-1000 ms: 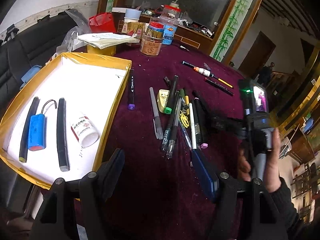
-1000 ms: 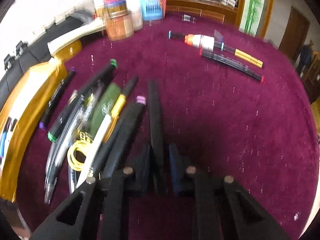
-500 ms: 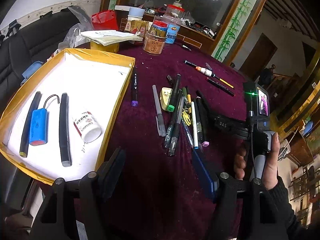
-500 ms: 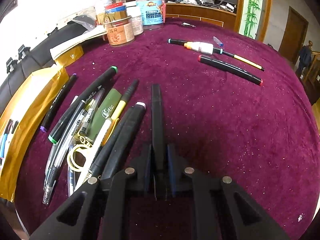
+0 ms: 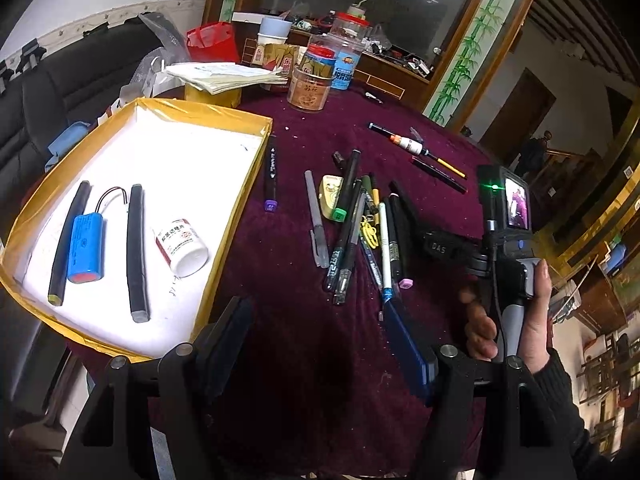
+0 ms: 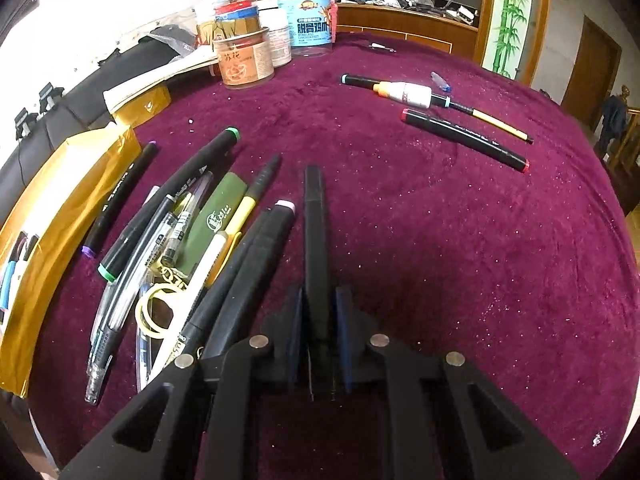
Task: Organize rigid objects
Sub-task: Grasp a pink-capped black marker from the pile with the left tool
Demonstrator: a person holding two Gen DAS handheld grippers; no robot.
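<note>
The right tool (image 6: pixel 318 320) is clamped on a black marker (image 6: pixel 314 216) near its back end; the marker points away across the desk (image 6: pixel 440 240), at the right edge of the pen pile (image 6: pixel 192 240). It looks light, stiff and smooth, so a grip nearer the middle would likely stop it swinging. The left tool (image 5: pixel 320 340) stands open with nothing between its fingers. The yellow tray (image 5: pixel 120 120) holds four things: two black sticks, one blue battery, one white bottle.
</note>
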